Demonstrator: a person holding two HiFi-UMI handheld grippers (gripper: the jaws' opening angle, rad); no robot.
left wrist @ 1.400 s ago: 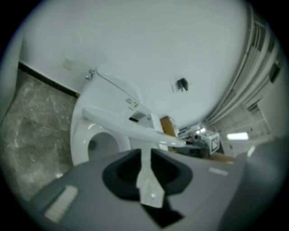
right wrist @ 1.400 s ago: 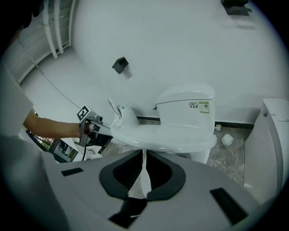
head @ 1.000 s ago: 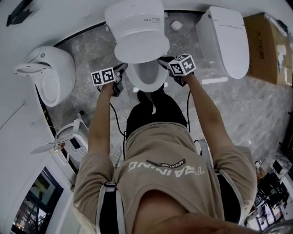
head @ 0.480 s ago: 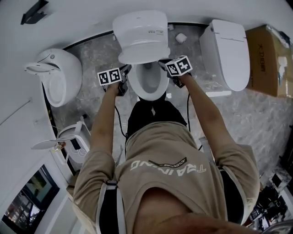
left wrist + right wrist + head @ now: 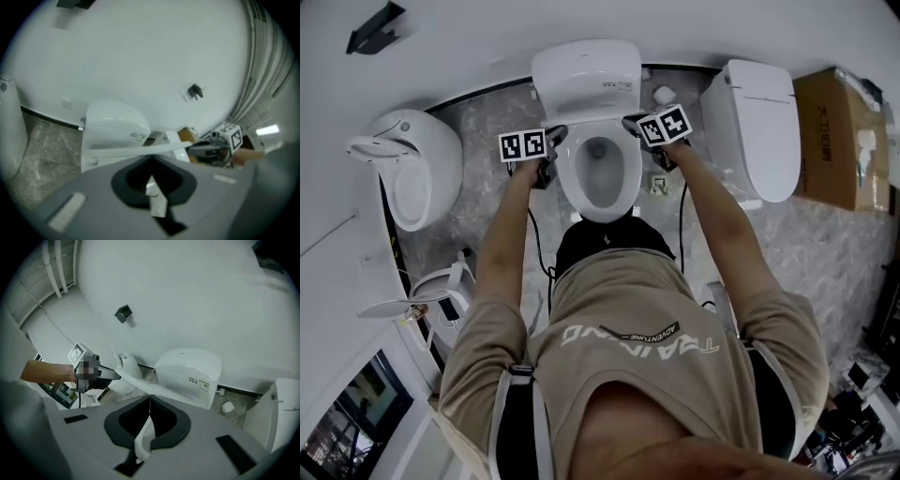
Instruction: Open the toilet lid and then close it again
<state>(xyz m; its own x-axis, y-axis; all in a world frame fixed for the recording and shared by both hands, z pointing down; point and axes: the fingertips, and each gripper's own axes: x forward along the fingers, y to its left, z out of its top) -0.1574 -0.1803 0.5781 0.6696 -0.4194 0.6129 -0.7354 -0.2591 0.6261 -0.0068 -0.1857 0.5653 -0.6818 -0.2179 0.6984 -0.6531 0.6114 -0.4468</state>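
Toilet lid (image 5: pixel 140 150) near part blurred; tank label (image 5: pixel 137 136) print too small.

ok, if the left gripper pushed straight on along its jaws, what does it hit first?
The left gripper is shut on the lid edge, so the lid comes first. Beyond it, probably the toilet tank, though depth is unclear.

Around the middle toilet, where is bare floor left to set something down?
Bare marble floor lies between the middle toilet and the left toilet, and again in front of the cardboard box. The gap toward the right toilet is crowded: a paper roll, a small item, and the right gripper on the lid.
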